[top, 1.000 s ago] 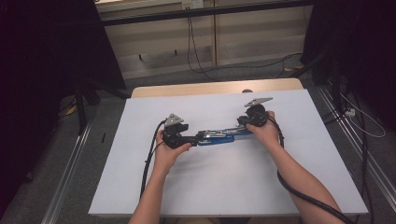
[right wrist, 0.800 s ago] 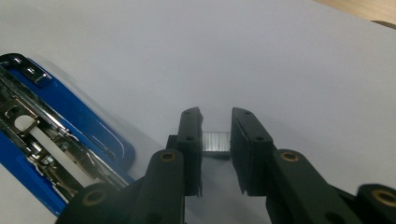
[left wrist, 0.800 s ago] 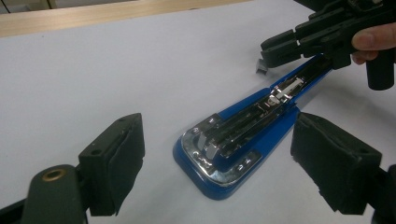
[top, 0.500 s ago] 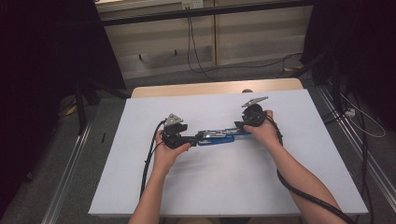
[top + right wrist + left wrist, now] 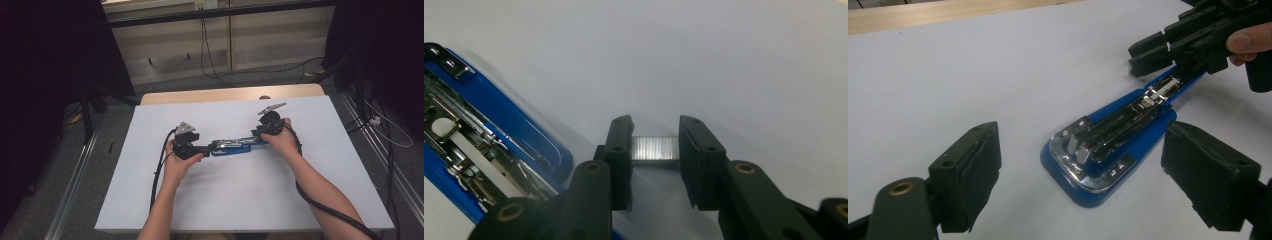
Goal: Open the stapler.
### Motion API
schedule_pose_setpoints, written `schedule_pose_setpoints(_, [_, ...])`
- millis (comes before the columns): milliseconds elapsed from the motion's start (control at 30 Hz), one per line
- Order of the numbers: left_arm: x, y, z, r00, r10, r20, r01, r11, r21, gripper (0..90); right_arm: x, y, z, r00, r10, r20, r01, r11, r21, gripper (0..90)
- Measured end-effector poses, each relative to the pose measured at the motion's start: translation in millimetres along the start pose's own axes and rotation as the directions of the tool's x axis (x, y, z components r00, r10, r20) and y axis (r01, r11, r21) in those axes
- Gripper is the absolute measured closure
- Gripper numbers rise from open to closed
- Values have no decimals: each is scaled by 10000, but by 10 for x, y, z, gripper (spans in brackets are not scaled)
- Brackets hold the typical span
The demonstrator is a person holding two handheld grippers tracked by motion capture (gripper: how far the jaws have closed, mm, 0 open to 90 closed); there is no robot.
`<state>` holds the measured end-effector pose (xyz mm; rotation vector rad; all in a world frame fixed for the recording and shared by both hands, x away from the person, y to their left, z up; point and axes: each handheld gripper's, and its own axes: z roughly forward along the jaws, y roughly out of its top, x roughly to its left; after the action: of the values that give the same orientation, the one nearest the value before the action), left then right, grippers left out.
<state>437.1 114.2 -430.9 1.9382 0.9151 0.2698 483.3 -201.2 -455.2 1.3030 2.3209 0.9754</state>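
Observation:
A blue stapler [image 5: 232,146] lies swung open flat on the white table top [image 5: 225,200], its chrome staple channel facing up [image 5: 1108,145]. My left gripper [image 5: 211,147] rests at the stapler's left end, and its jaws stand wide open on either side of the base [image 5: 1088,150] without touching it. My right gripper [image 5: 256,136] hovers at the stapler's right end. Its jaws have just been closing, and a short silver strip of staples [image 5: 655,148] is pinched between the pads [image 5: 655,135], just beside the blue arm [image 5: 484,135]. The right gripper [image 5: 1158,50] also shows in the left gripper view.
A wooden table edge [image 5: 225,95] runs along the far side of the white sheet. Black cables [image 5: 160,170] trail from both grippers toward the person. Metal rails [image 5: 75,195] and floor cables flank the table.

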Motion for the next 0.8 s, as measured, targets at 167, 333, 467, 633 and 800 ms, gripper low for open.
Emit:
schedule_pose_setpoints(167, [3, 0, -2, 10000, 69, -59, -69, 10000, -20, 151, -21, 7, -38, 9999, 118, 53, -117, 9998, -162, 680])
schedule_pose_setpoints(333, [10, 1, -13, 10000, 35, -61, -35, 10000, -8, 147, -42, 36, -92, 9997, 252, -42, -253, 9988, -430, 680])
schedule_pose_setpoints(467, [7, 1, -17, 10000, -2, -38, 2, 10000, -12, 144, -29, 83, -156, 9999, 122, -78, -126, 9984, -558, 680])
schedule_pose_setpoints(633, [15, 3, -36, 10000, 6, -60, -6, 10000, 53, 144, -6, 160, -289, 9999, -112, -107, 104, 9974, -715, 680])
schedule_pose_setpoints(800, [21, 6, -62, 9999, 68, -143, -66, 9999, 93, 140, 70, 173, -500, 9984, -455, -338, 422, 9948, -925, 680])
